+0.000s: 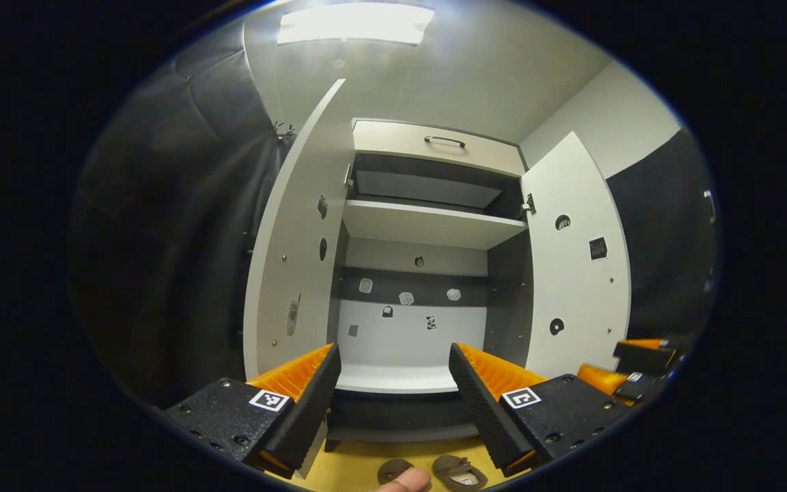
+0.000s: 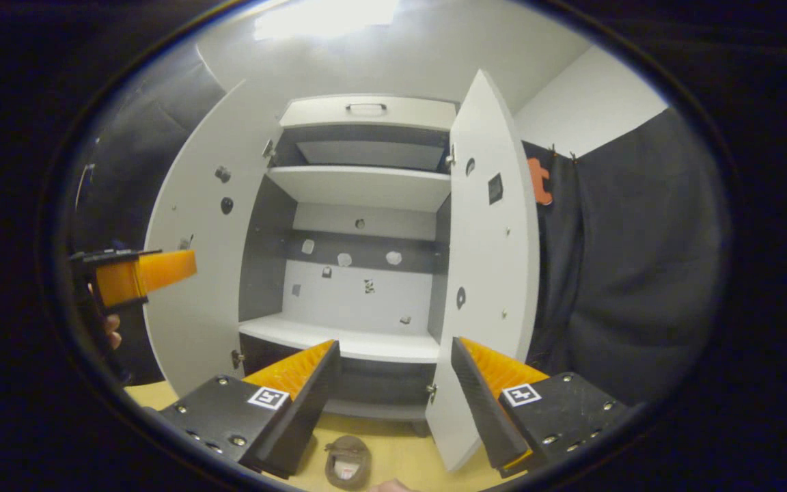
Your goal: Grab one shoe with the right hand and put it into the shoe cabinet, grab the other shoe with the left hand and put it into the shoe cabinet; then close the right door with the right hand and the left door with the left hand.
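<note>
Shoes (image 1: pixel 458 471) lay on floor (image 2: pixel 400 458) before shoe cabinet (image 1: pixel 427 225) | both doors stood open | left gripper (image 1: pixel 393 369) spread apart, empty | right gripper (image 2: pixel 393 362) spread apart, empty

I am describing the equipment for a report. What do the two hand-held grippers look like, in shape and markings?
The left hand-held gripper and the right hand-held gripper look alike: each has two wedge-shaped fingers with ribbed inner faces, mounted on black blocks studded with screws. Each block carries a small square black-and-white marker tag.
</note>
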Available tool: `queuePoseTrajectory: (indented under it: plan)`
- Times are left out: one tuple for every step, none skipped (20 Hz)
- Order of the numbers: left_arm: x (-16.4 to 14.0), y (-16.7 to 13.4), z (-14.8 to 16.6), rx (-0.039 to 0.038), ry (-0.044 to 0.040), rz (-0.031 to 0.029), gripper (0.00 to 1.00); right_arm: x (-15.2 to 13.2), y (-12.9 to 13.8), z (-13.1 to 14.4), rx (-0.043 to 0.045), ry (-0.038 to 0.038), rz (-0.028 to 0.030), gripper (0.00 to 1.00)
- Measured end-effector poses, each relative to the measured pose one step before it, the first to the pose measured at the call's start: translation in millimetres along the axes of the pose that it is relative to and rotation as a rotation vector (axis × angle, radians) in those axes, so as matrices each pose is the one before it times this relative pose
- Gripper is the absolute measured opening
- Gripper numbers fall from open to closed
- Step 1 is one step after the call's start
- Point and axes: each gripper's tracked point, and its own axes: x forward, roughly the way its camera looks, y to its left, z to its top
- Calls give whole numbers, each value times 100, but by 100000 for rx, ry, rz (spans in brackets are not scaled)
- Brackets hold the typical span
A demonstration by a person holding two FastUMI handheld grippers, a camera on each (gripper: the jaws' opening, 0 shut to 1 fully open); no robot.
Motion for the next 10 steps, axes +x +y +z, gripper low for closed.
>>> queuePoseTrajectory:
  plan:
    - [91,-63,-154,-205,39,-364,99,424,629,-1985,165,2807,1358,96]
    - [124,0,-249,54,74,-181,97,418,668,-1973,70,3006,1360,98]
    - [128,82,-276,-245,60,-41,97,427,743,-2190,-496,3246,1331,98]
    - [168,116,-265,-405,55,270,97,421,625,-2275,-592,3217,1029,96]
    - [164,55,-284,-564,77,113,97,554,577,-2499,-394,3568,513,98]
    - [140,-39,-259,-544,-322,-205,98,528,667,-2493,95,3963,739,98]
    - [211,-108,-220,36,-179,-474,97,538,818,-2858,449,5147,1479,98]
    - [239,-110,-270,294,-345,-1209,98,602,817,-2640,913,5537,1568,97]
    - [317,-511,-75,471,-874,-2336,98,766,860,-2496,816,5087,1673,98]
    - [329,-419,-344,276,-320,-2460,98,772,644,-2082,591,4897,1277,98]
